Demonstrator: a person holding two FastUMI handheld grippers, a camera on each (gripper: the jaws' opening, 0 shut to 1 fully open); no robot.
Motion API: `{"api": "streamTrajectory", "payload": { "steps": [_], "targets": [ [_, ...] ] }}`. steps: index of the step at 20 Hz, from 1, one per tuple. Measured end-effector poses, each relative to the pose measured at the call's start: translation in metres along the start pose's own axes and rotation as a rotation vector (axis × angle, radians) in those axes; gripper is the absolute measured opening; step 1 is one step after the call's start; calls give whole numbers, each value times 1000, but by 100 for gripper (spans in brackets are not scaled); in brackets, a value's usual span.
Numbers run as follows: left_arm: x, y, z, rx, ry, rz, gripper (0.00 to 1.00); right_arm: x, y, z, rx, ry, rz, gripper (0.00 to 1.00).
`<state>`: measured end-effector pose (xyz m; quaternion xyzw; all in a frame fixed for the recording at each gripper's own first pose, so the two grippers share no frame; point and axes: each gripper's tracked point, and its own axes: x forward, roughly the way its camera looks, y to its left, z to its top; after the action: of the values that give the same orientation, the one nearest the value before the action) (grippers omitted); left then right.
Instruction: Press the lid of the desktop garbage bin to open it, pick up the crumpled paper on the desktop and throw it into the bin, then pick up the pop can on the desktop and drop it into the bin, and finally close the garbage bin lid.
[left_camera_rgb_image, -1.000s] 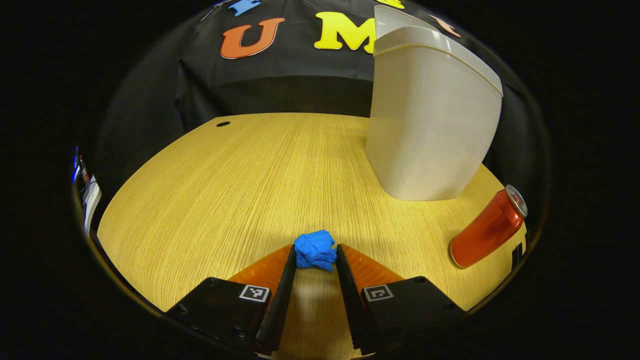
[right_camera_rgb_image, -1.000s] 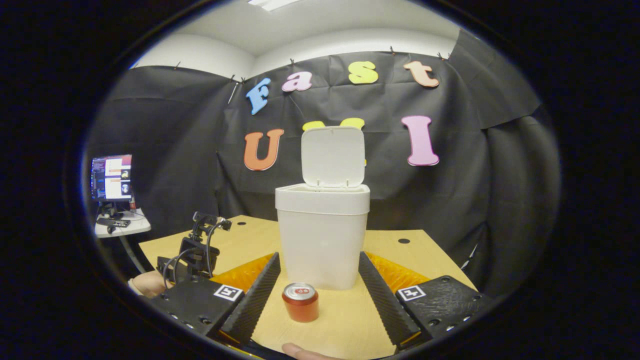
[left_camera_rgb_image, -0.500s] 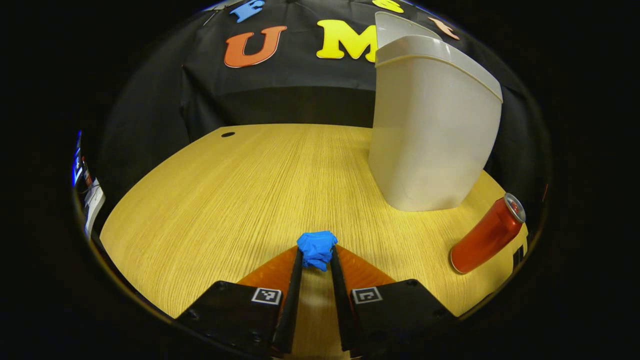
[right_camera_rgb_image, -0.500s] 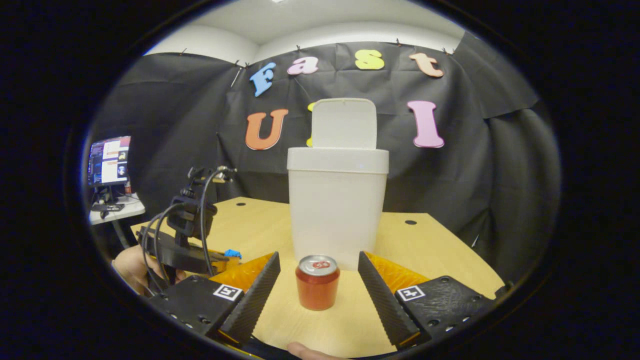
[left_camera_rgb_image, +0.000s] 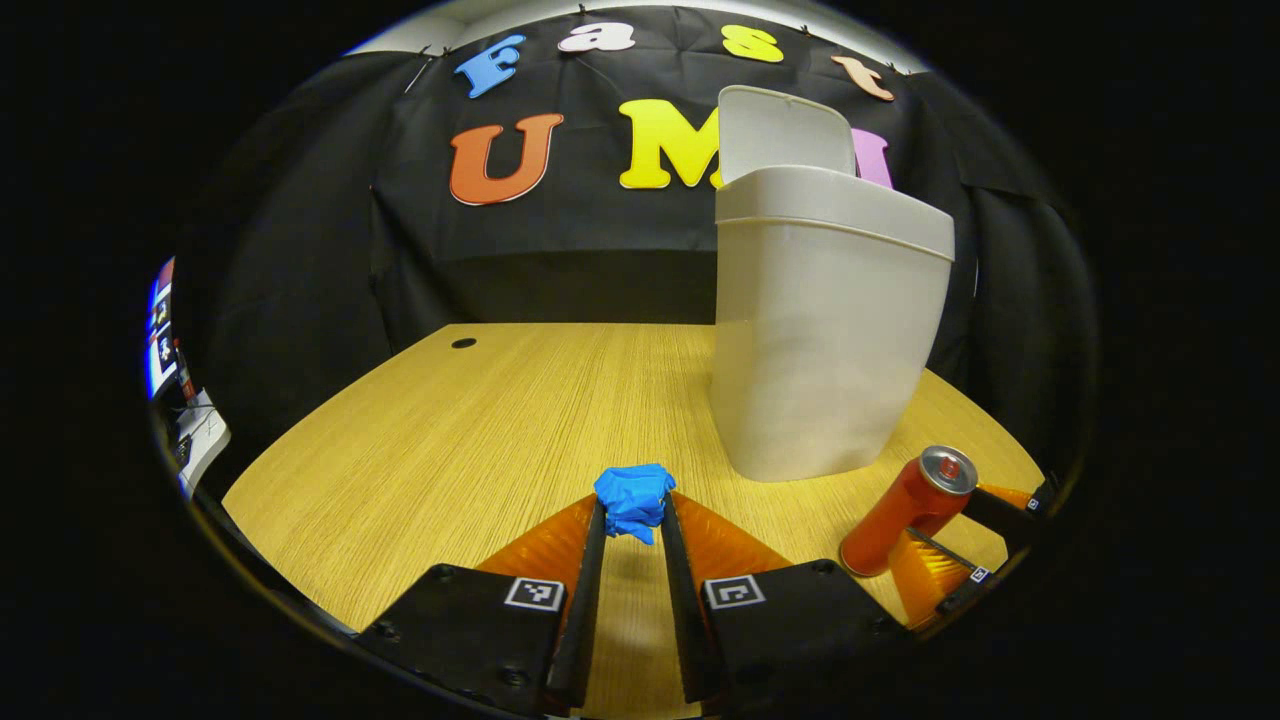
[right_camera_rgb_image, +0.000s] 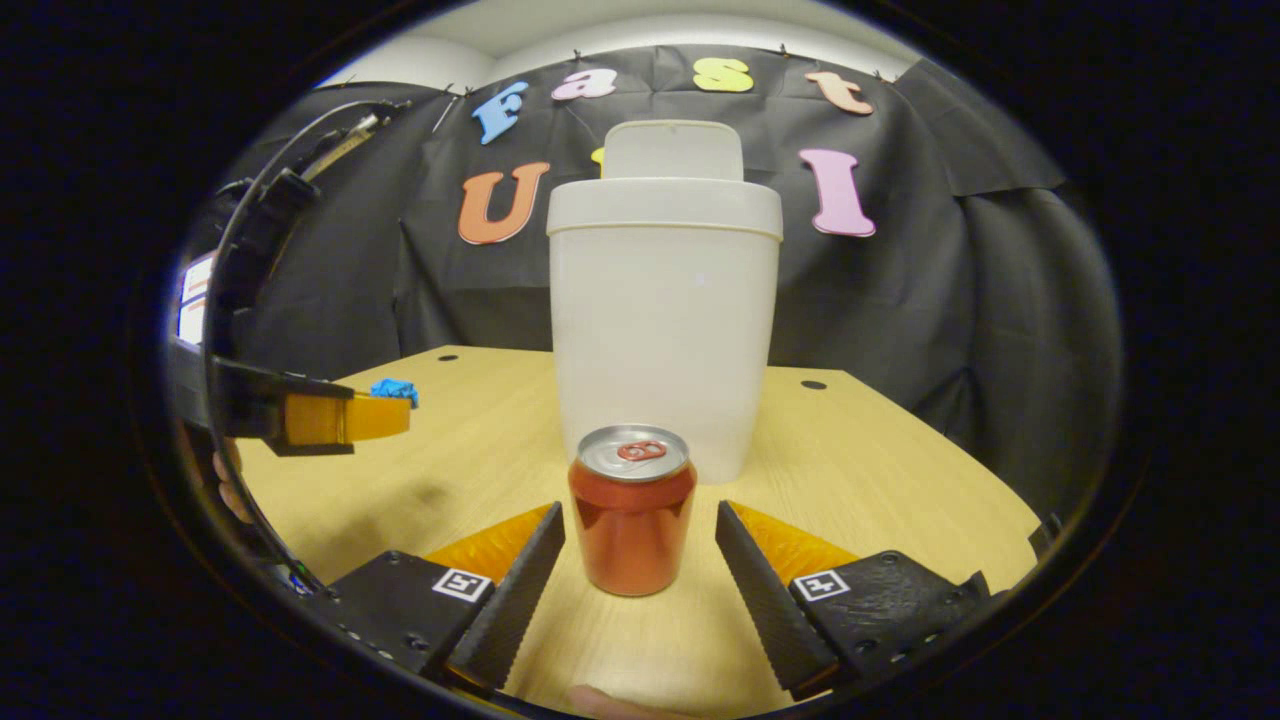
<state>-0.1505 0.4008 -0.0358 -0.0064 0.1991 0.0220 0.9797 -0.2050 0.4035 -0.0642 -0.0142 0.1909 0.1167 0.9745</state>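
My left gripper is shut on the blue crumpled paper and holds it lifted off the wooden table. In the right gripper view the paper hangs above the tabletop at the left, in the left gripper. The white bin stands to the right of the paper with its lid upright and open. My right gripper is open, a finger on either side of the upright red pop can without touching it. The bin rises directly behind the can.
Cable holes mark the table's far side. A monitor stands off the table's left edge. Bare wood lies right of the bin. A fingertip shows at the bottom of the right gripper view.
My left gripper closed tighter on the paper and raised it off the table. My right gripper came down and forward, so the can now stands between its open fingers.
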Motion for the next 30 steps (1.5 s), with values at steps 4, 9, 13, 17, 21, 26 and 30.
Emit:
{"api": "streamTrajectory", "payload": {
  "steps": [4, 9, 13, 17, 21, 26, 30],
  "targets": [
    [-6, -6, 3, 11, -16, -9, 37, 15, 6, -6, 29, 22, 27, 94],
    [-8, -10, 3, 4, -20, -20, 37, 22, 6, -20, 60, 85, 30, 83],
    [-13, -10, 11, -2, -51, -16, 37, 9, 3, 1, 17, 13, 32, 80],
    [-25, -20, 19, 18, -77, -24, 37, -10, -11, 35, 42, -51, 44, 80],
    [-45, -21, 35, -11, -122, -28, 37, -37, -42, 80, 28, -148, -1, 80],
    [-77, -2, 63, -29, -200, 29, 38, -77, -80, 135, 10, -239, -59, 80],
    [-100, -6, 92, -66, -278, 27, 38, -118, -105, 176, -19, -350, -92, 80]
  ]
}}
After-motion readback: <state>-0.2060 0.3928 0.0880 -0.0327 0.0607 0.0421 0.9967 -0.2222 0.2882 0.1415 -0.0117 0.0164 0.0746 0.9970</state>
